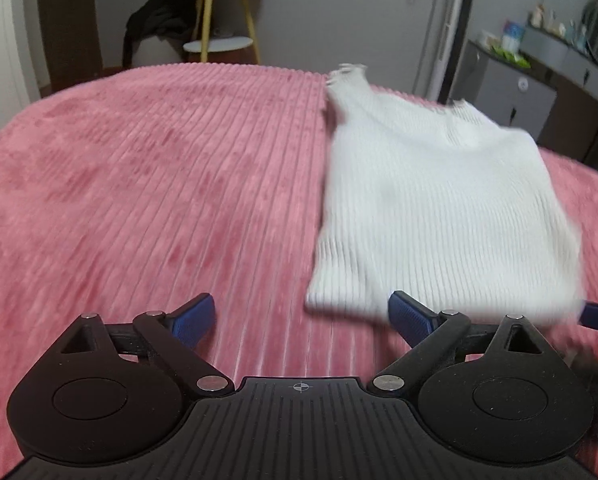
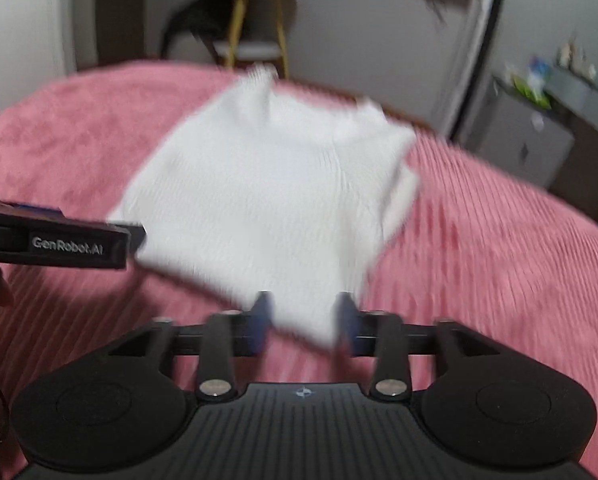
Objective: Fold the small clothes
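A white ribbed knit top (image 1: 431,204) lies folded lengthwise on the pink ribbed bedspread (image 1: 159,184). My left gripper (image 1: 301,316) is open and empty, just off the top's near left corner. In the right wrist view the top (image 2: 267,200) is blurred. My right gripper (image 2: 304,320) is open, its blue fingers (image 2: 261,320) either side of the top's near edge; whether they touch it I cannot tell. The left gripper (image 2: 55,240) shows from the side at the top's left edge.
A yellow-legged side table (image 1: 219,20) with dark clothing beside it stands past the bed's far edge. A grey dresser (image 1: 539,92) with small items stands at the right. Bedspread (image 2: 499,280) extends on both sides of the top.
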Motion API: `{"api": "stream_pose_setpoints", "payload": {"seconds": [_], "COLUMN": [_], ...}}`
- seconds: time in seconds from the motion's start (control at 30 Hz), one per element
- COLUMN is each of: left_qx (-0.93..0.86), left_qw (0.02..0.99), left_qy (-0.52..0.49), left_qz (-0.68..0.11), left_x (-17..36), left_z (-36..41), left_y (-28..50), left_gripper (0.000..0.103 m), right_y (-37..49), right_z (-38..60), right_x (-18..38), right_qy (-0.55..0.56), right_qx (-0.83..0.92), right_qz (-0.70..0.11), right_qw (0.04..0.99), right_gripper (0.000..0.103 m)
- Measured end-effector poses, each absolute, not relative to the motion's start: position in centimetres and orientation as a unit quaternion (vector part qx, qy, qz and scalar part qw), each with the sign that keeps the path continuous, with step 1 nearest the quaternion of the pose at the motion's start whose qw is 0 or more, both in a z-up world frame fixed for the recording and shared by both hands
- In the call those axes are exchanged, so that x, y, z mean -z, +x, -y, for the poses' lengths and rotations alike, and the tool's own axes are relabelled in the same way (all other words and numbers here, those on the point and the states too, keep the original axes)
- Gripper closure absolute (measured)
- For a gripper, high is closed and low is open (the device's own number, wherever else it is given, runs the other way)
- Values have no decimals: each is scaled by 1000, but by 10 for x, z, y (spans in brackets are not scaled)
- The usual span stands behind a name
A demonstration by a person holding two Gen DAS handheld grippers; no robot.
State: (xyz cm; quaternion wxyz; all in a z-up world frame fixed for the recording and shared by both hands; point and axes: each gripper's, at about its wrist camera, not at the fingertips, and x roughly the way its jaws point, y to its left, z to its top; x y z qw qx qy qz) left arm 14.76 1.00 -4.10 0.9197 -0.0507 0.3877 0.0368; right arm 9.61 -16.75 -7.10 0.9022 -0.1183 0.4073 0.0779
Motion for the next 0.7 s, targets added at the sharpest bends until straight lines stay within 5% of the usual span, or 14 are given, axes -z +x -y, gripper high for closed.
{"api": "stream_pose_setpoints", "payload": {"seconds": [0.03,0.17,0.27,0.7], "left_qx": [-39,-36,-30,-33], "left_qw": [917,918,922,912], "left_qy": [-40,-43,-42,19], "left_qz": [-396,-392,-384,-409], "left_x": [41,28,17,-5], "left_z": [-8,-8,-7,15], "left_y": [142,113,95,78], "left_gripper": [6,6,1,0], "right_y": [97,66,47,27], "right_z": [170,184,188,184], "right_x": [74,73,71,14], "right_qy": [-106,-52,-49,-21], "right_qx": [-69,-67,-54,-47], "right_qz": [-444,-462,-472,-424], "right_qw": [887,883,878,904], "right_gripper": [16,15,4,4]}}
